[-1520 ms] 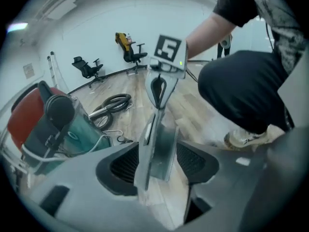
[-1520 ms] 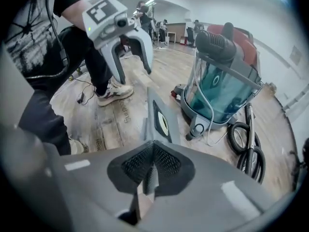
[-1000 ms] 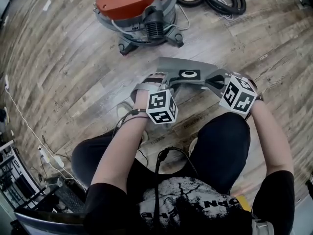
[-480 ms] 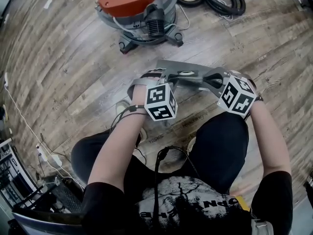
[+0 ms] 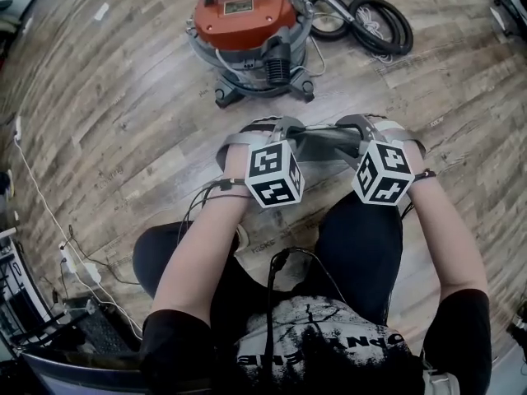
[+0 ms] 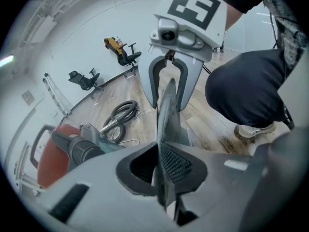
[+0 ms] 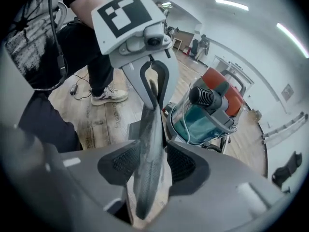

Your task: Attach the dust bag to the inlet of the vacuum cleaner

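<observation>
Left gripper view: left gripper [image 6: 161,167] jaws clamp the edge of the dust bag [image 6: 167,105] | right gripper [image 7: 150,164] jaws, just opening, stand apart around it | bag flat, grey, thin.

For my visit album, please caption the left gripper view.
Left gripper, its jaws just closed on the edge of the dust bag, with the orange vacuum cleaner on the floor beyond.

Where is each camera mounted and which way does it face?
Head view: on the person's head, steeply down; forearms, thighs, left gripper, right gripper, dust bag, vacuum cleaner.
Left gripper view: on the left gripper, along just-closed jaws clamping the bag, facing the right gripper; leg shows.
Right gripper view: on the right gripper, along jaws just opened around the bag, facing the left gripper; torso shows.
Shared: dust bag, vacuum cleaner.
</observation>
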### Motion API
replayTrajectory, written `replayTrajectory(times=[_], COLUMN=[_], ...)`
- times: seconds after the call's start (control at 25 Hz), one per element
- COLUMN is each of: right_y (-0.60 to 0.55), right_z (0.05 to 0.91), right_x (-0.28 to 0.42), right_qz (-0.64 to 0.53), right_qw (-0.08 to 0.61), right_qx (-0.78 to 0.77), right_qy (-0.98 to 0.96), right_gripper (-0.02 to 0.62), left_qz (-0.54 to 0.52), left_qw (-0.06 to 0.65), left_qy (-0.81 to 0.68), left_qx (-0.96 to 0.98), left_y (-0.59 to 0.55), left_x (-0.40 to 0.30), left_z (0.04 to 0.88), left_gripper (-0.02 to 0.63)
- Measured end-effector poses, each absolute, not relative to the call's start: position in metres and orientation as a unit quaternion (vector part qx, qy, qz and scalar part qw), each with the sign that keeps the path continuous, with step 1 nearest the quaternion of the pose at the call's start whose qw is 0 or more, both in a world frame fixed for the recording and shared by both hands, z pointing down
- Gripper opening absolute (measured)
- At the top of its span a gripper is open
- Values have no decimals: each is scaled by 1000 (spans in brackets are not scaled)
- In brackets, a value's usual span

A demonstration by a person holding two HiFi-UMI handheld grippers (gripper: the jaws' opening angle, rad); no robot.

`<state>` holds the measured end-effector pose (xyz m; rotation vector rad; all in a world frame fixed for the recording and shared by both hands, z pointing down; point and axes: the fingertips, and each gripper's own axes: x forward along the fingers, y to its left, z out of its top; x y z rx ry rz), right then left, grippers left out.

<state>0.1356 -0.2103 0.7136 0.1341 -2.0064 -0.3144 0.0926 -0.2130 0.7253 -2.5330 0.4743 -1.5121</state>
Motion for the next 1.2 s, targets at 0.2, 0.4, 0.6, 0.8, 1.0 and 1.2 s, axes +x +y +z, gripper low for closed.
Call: replayTrajectory(times=[0.2,0.4,0.6,0.8,1.0,1.2], right_y=[-223,-224,-232,-243,-252,-267], right_z=[700,696,683,664,647,635], right_x=[129,121,110,96,79,62], right_qz=[-173,-184,-218,-225,-209,-176], right_qw=[524,531,529,526,519,501], right_qx=[73,54,64,75,83,125], right_qy=[-831,-826,-817,-817,-825,-838], right_gripper=[89,120,37,34,32,32], left_qz=[-510,-513,-506,-498,-503,-472], left_qw=[95,111,112,115,113,68], left_qy=[167,175,188,211,207,235], left_qx=[-838,-833,-834,-833,-832,-847], left_y=[-214,-212,-217,-229,-239,-262], left_x=[87,79,71,57,40,22], left_z=[702,686,674,655,638,625], left_gripper=[26,26,26,28,28,38])
